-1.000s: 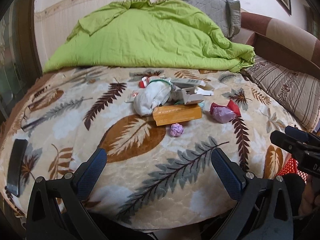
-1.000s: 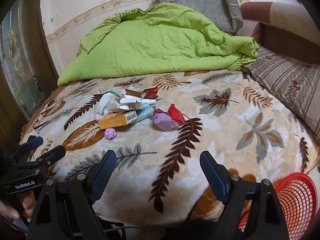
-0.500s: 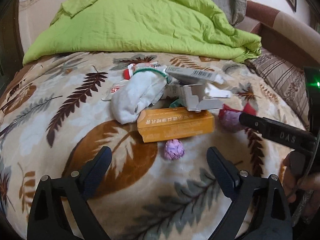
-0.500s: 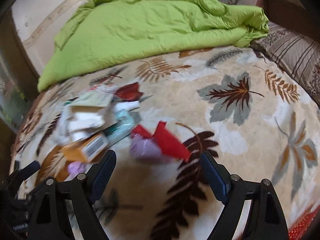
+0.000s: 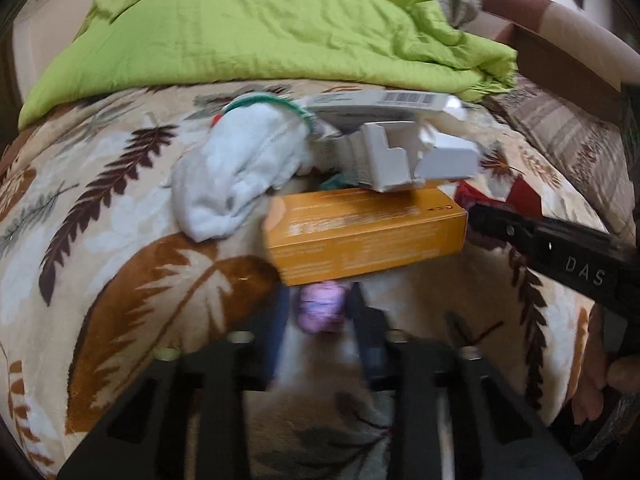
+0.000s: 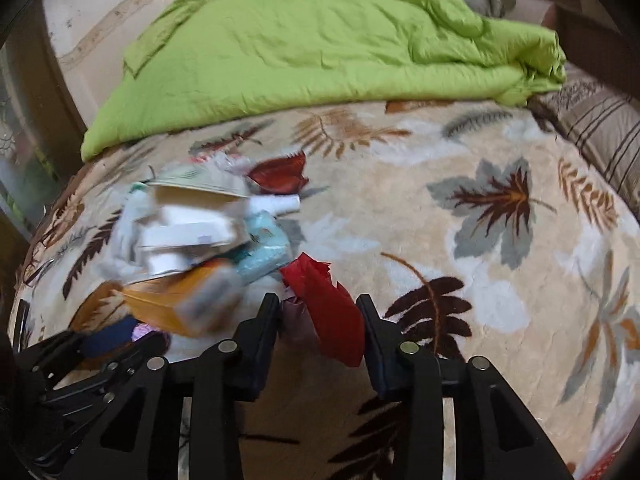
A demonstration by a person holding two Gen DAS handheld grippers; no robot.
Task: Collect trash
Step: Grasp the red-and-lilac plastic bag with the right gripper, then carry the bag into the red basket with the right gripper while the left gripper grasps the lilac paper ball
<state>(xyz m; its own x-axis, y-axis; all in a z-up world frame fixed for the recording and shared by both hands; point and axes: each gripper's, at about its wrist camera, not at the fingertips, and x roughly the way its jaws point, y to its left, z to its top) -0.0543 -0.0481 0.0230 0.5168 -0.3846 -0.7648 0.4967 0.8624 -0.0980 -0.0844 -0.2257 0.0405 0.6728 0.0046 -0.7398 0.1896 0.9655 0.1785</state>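
Both grippers down in the trash pile on the leaf blanket (image 6: 480, 152)

Left gripper (image 5: 320, 312) is pinched narrow around the purple wad (image 5: 321, 312), its fingers blurred; right gripper (image 6: 318, 320) squeezes the red wrapper (image 6: 332, 312), hiding something purplish, with the orange box (image 5: 366, 236) just beyond.

A crumpled purple wad (image 5: 321, 307) lies just below the orange box (image 5: 366, 236).

Left gripper (image 5: 320, 312) around purple wad (image 5: 321, 307), orange box (image 5: 366, 232) behind
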